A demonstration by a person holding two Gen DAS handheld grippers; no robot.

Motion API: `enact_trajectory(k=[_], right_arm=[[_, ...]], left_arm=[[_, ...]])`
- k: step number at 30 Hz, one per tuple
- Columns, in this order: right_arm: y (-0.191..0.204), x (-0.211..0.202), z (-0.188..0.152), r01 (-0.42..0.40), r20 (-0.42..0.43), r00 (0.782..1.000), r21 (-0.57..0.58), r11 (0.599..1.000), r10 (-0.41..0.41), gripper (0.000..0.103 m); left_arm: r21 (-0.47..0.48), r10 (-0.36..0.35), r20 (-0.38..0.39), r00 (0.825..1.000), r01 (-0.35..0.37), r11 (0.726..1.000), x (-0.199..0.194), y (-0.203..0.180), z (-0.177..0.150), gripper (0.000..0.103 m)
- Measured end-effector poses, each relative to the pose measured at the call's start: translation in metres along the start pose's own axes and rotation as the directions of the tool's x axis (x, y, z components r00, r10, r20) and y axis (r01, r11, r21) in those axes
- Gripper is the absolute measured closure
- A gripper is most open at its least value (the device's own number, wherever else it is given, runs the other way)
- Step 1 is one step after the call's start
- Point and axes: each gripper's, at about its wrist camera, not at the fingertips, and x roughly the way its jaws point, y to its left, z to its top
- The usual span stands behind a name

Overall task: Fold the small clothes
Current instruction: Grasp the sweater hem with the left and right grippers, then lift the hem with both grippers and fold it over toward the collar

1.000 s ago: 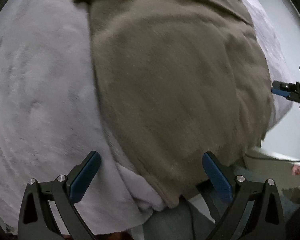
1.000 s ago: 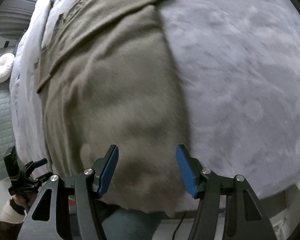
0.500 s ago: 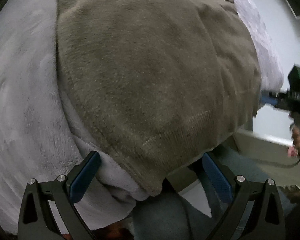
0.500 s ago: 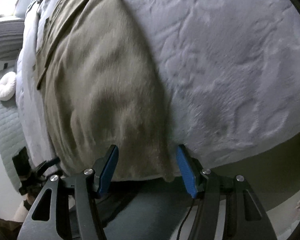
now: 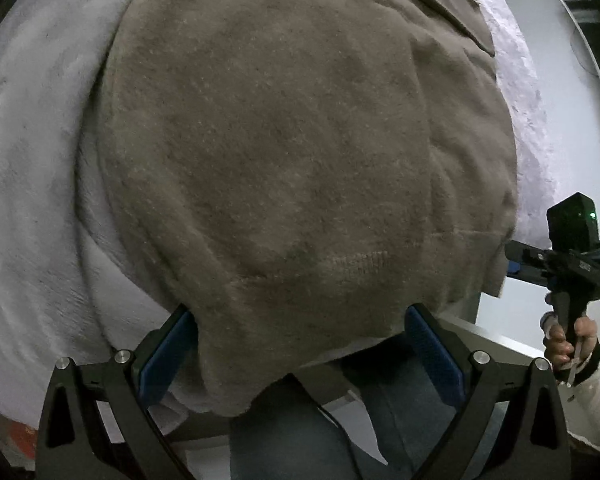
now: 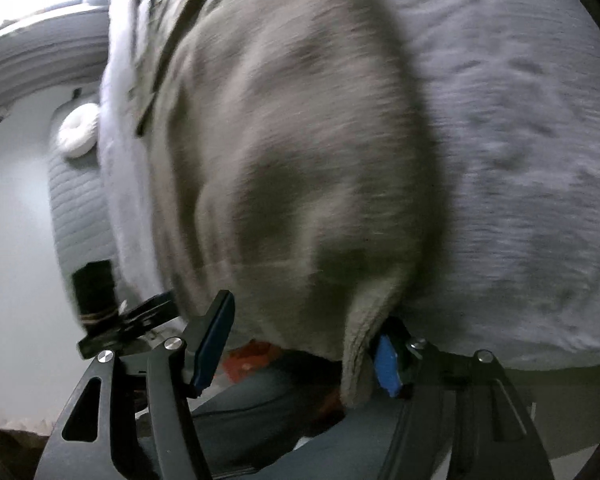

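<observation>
- The bed (image 5: 28, 168), covered in pale plush, is noted as the working surface.
- The brown knitted garment (image 5: 300, 152) is spread flat on it, its hem overhanging the near edge.
- The left hand-held gripper (image 5: 296, 344) is held wide apart, astride the hem and gripping nothing.
- The right hand-held gripper (image 6: 300, 344) is opening, with the hem corner between its jaws; both corners should be pinched together before lifting.

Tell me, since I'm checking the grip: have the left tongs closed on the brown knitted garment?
No: the left tongs stand wide open, the brown knitted garment's hem hanging loose between them.
</observation>
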Motion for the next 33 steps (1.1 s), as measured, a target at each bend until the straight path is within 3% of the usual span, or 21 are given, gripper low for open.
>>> enact_trajectory(k=[2, 4, 6, 7, 8, 9, 10, 16, 21, 28, 33], right_arm=[[0.006, 0.004, 0.0, -0.015, -0.012, 1.0, -0.01, 1.0, 0.015, 0.035], [0.009, 0.004, 0.001, -0.009, -0.017, 1.0, -0.014, 1.0, 0.008, 0.035], [0.007, 0.007, 0.001, -0.01, -0.013, 1.0, 0.003, 1.0, 0.01, 0.036], [0.006, 0.006, 0.001, -0.012, -0.009, 1.0, 0.019, 1.0, 0.012, 0.043], [0.004, 0.002, 0.001, -0.009, -0.003, 1.0, 0.029, 1.0, 0.009, 0.052], [0.004, 0.001, 0.0, -0.001, -0.005, 1.0, 0.039, 0.999, 0.002, 0.08], [0.003, 0.0, -0.002, 0.002, -0.007, 1.0, 0.043, 0.999, -0.001, 0.092], [0.029, -0.017, -0.006, -0.118, 0.055, 0.992, 0.016, 0.993, 0.117, 0.092], [0.069, -0.035, 0.01, -0.212, 0.173, 0.962, -0.008, 0.977, 0.21, 0.092], [0.128, -0.056, 0.046, -0.285, 0.307, 0.902, -0.101, 0.953, 0.302, 0.095], [0.161, -0.06, 0.088, -0.285, 0.31, 0.893, -0.172, 0.943, 0.327, 0.095]], left_arm=[[-0.026, -0.004, 0.017, 1.0, 0.005, 1.0, -0.002, 0.0, -0.001, 0.003], [-0.041, -0.004, 0.02, 1.0, 0.005, 0.999, -0.006, -0.002, -0.002, 0.02], [-0.058, -0.006, 0.005, 1.0, 0.006, 0.998, -0.008, 0.002, -0.005, 0.05], [-0.065, -0.001, 0.0, 1.0, 0.001, 0.998, -0.013, 0.007, -0.005, 0.06], [-0.066, 0.006, -0.01, 1.0, -0.006, 0.998, -0.016, 0.014, -0.004, 0.079], [-0.064, 0.004, -0.019, 1.0, -0.005, 0.998, -0.019, 0.02, -0.005, 0.092], [-0.061, -0.003, -0.022, 1.0, 0.001, 0.998, -0.02, 0.023, -0.005, 0.093], [-0.031, -0.145, 0.028, 0.989, 0.145, 0.989, -0.064, 0.033, -0.002, 0.093], [0.006, -0.242, 0.12, 0.963, 0.243, 0.97, -0.112, 0.041, 0.025, 0.093], [0.079, -0.303, 0.243, 0.921, 0.293, 0.953, -0.157, 0.035, 0.082, 0.094], [0.123, -0.309, 0.318, 0.897, 0.284, 0.951, -0.179, 0.029, 0.131, 0.093]])
